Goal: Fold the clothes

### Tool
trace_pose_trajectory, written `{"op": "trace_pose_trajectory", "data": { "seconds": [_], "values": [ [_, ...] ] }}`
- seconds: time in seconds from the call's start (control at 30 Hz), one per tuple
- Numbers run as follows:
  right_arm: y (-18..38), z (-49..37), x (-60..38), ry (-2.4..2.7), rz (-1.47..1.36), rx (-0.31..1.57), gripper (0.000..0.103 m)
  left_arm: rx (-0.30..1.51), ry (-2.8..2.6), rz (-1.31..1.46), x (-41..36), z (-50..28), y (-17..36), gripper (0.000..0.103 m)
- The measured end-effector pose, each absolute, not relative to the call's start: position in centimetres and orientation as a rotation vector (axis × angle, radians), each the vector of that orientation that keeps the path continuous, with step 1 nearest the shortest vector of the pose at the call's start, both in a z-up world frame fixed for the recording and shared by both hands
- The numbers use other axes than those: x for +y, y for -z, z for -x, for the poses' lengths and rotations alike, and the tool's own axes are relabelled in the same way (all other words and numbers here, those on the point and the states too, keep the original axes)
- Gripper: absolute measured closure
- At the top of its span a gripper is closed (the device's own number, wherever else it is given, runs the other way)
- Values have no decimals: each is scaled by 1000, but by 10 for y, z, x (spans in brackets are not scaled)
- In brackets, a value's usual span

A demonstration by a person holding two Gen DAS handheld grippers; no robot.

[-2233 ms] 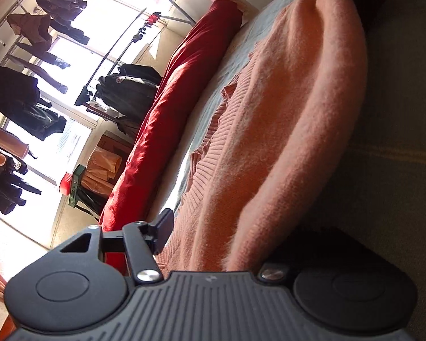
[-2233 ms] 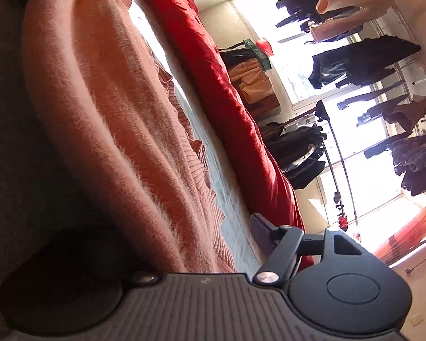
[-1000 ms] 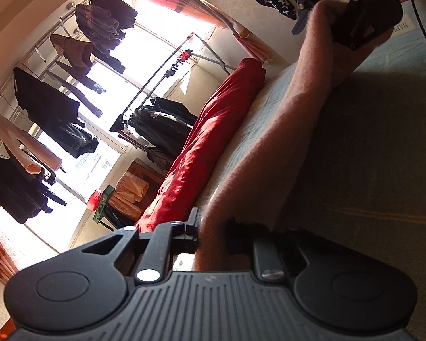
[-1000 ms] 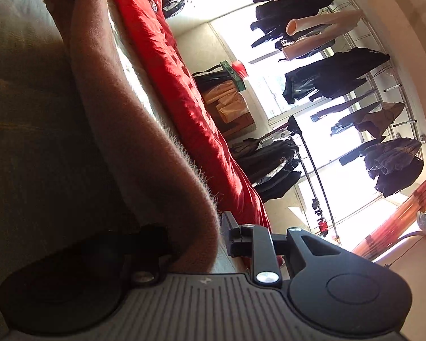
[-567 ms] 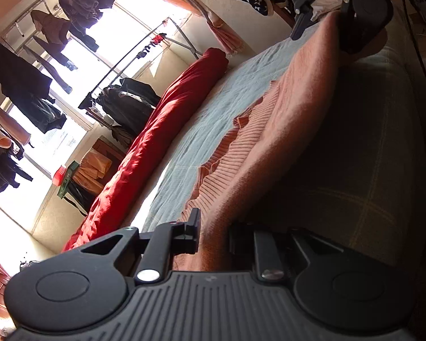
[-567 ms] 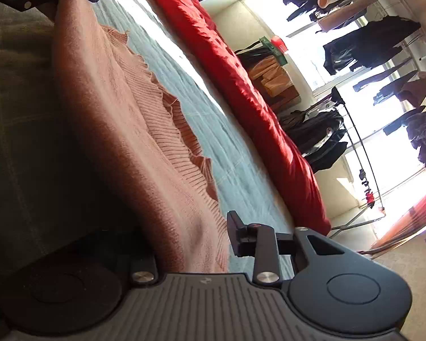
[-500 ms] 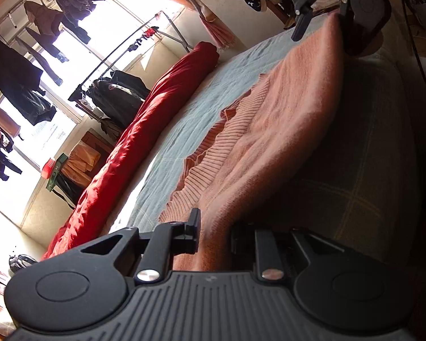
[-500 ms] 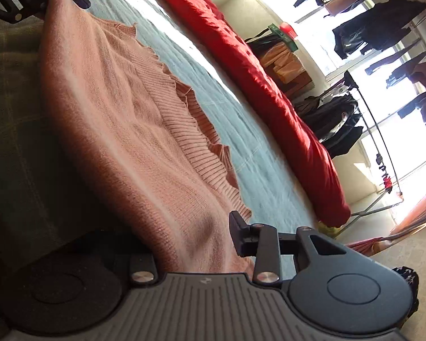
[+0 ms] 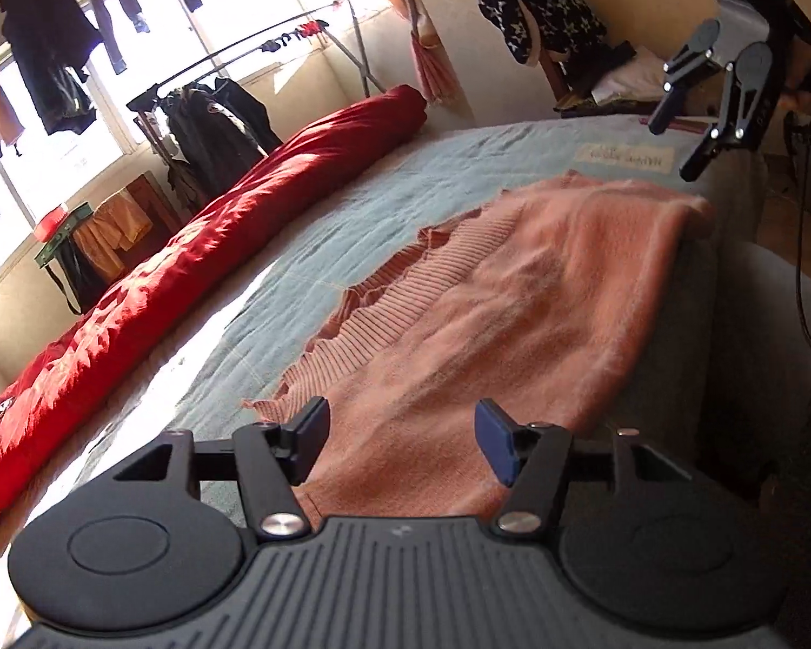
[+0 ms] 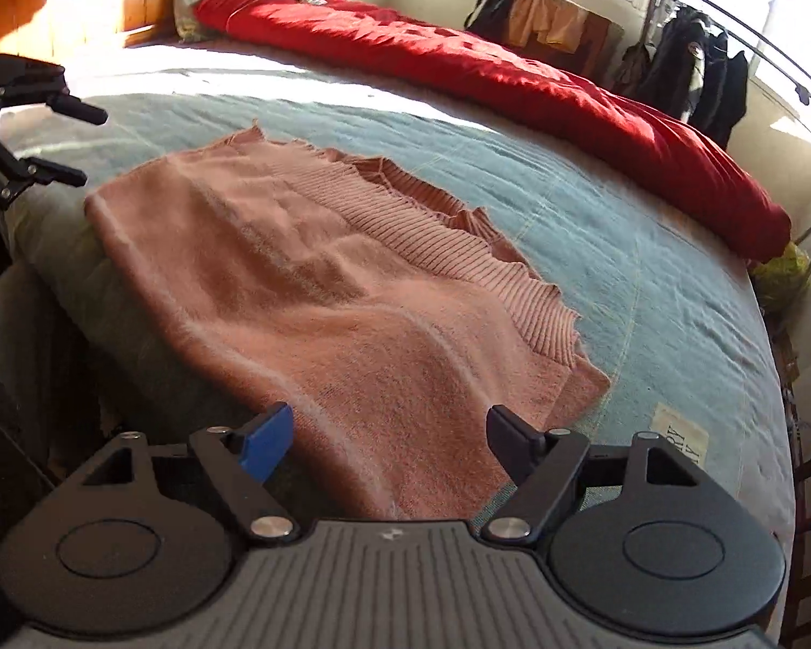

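Pink sweater [image 9: 513, 292] lies on the bed [image 9: 384, 200], along the near edge, doubled over: fuzzy top layer covers a ribbed layer whose frilled hem [image 10: 459, 243] sticks out on the side toward the red quilt [image 10: 513, 81].

Left gripper [image 9: 403, 446] above one end of the sweater, jaws spread wide, nothing between them. Right gripper [image 10: 386, 441] above the opposite end, likewise wide apart and empty.

Judgement: one fold is in place and laid down. Sweater is a long band, with loose ripples across the top layer. Edges do not line up at the hem. Likely left: smoothing, then a crosswise fold to make a compact stack. No other garments visible on the bed beside the sweater.
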State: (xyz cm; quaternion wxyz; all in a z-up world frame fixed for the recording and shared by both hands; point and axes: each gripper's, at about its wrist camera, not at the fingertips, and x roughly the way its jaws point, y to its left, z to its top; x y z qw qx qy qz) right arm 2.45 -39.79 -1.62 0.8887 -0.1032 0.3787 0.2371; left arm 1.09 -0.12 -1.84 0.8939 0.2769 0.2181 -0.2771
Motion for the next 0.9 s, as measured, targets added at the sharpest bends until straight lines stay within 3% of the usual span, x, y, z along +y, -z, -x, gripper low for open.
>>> {"op": "trace_pose_trajectory", "data": {
  "seconds": [0.17, 0.3, 0.47, 0.7, 0.73, 0.8, 0.87, 0.9],
  "values": [
    [38, -57, -472, -441, -365, 791, 8, 479, 572, -402, -10, -43, 23, 38],
    [81, -83, -507, -400, -680, 831, 5, 519, 623, -311, -26, -55, 35, 37],
    [127, -117, -519, -380, -855, 914, 4, 523, 637, -296, -50, -61, 47, 34],
    [134, -156, -511, -439, -825, 859, 0, 560, 646, -266, -68, -71, 61, 31],
    [132, -157, -509, -426, -791, 859, 3, 565, 646, -259, -69, -72, 62, 31],
    [128, -159, -507, -400, -721, 858, 25, 574, 646, -245, -70, -75, 64, 30],
    [124, -157, -510, -361, -673, 856, 64, 582, 650, -246, -71, -77, 67, 29],
    [124, -155, -513, -351, -670, 848, 70, 585, 651, -252, -72, -78, 68, 28]
  ]
}}
